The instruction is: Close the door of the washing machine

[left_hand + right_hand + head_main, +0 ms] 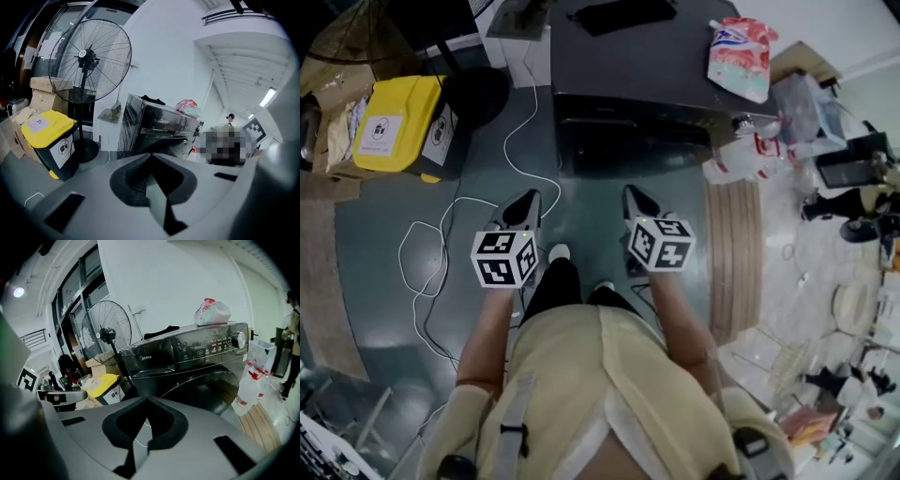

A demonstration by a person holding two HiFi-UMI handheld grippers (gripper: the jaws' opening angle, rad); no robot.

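Plainly, one word reads: "Midea", in pale letters on the upper front of the washer (pixel 187 357); right of it sit symbols too small to read and a round knob (pixel 240 339). At the left edge of the floor (pixel 375 300) a bin (pixel 394 122) bears a white label on its yellow lid and another on its dark side, each with a pictogram, the print illegible, as on the red, white and teal pouch (pixel 739 56).

The washer is a dark, glossy box with a flat top. The pouch, soft and crumpled, lies at that top's right edge; a black cloth (pixel 623 14) lies at its far edge. The door (pixel 206 390) is a round, dark, shiny disc low on the front; whether it is fully shut I cannot tell. A fan (pixel 89 56) with a round wire cage stands just beside the bin, a thin white cable (pixel 442 244) loops over the grey-green floor, and clear bottles (pixel 750 155) with red triggers stand at the washer's right front corner.

The left tongs (pixel 525 199) and right tongs (pixel 636 195) are both closed on nothing, each bearing a black-and-white marker cube. They point side by side at the washer's front, apart from it, floor between; the door lies ahead of the tips, touching neither
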